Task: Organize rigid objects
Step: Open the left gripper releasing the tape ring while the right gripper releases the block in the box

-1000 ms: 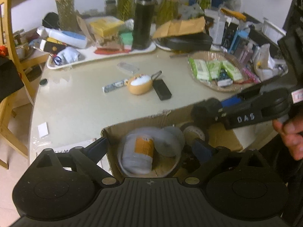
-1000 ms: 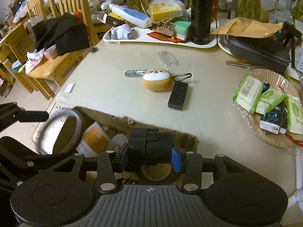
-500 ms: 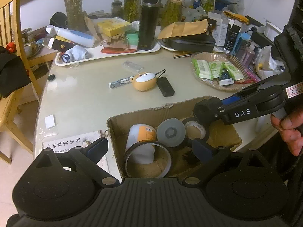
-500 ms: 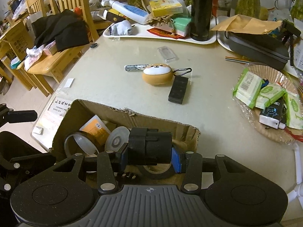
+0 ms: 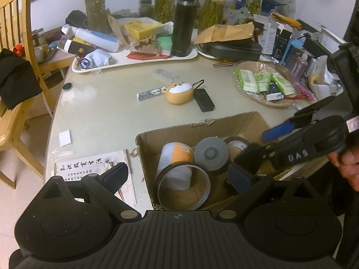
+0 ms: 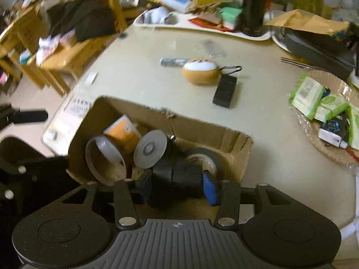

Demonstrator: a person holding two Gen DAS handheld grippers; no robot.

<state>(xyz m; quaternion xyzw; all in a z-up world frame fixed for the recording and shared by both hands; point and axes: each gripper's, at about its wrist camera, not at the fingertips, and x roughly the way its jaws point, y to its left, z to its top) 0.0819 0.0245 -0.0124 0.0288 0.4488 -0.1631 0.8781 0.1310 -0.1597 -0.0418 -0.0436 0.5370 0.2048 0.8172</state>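
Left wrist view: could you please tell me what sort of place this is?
Probably a lived-in home dining room: a wooden chair, plant vases and a black thermos crowd the cluttered table.

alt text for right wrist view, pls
The right claw is shut on a black cylindrical object over a cardboard box holding tape rolls on a cluttered table. A dog-face pouch lies beyond.

The right wrist picture is blurry, worst at the chairs (image 6: 67, 51) on the left. The black thing (image 6: 177, 174) between the right gripper's (image 6: 178, 188) pads hides part of the cardboard box (image 6: 233, 139) floor. The hand (image 5: 347, 163) is cut off by the picture's edge.
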